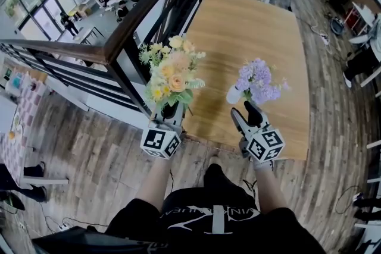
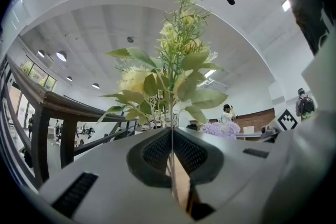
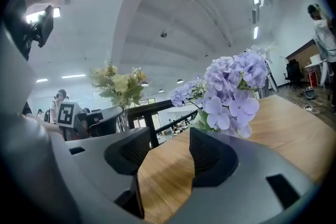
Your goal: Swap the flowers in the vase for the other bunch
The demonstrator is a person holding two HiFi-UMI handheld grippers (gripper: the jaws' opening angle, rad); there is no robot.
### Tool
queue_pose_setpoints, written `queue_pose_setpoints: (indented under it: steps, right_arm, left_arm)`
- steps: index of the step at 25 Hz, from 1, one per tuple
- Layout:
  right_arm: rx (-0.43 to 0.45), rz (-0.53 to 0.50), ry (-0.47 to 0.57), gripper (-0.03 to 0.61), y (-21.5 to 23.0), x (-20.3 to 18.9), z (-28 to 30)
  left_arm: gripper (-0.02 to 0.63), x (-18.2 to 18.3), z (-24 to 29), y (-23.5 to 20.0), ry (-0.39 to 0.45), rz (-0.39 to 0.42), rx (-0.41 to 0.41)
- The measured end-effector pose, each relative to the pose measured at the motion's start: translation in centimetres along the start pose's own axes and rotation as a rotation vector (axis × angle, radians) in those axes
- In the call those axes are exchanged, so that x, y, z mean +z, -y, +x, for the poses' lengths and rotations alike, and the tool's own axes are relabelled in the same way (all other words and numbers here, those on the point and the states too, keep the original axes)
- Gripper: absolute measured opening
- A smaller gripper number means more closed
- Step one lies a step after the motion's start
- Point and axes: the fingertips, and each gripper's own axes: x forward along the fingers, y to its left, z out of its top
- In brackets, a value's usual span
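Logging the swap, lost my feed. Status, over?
Left gripper shut on yellow bunch stems. Right gripper open, empty, short of vase. Purple flowers in vase on table, not yet out. Nothing between.

The head view looks steeply down from above the near edge of the wooden table. The left gripper view tilts upward at the table's near left corner, close behind the yellow bunch. The right gripper view looks level across the tabletop, near the purple bunch. All three views share both bunches.
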Motion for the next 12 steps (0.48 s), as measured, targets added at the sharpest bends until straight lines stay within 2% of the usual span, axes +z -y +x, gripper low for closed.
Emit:
queue_pose_setpoints:
  steps: [7,12]
  right_arm:
    - [0.012,-0.011,0.022,0.221,-2.4,0.0,-1.1]
    - [0.012,-0.032,0.041,0.150,-3.8,0.2,-2.5]
  left_arm:
    - [0.014,0.3,-1.8,0.5,0.002,-0.006,-0.023]
    - [0.014,0.5,-2.9,1.2,0.002,-0.009,-0.038]
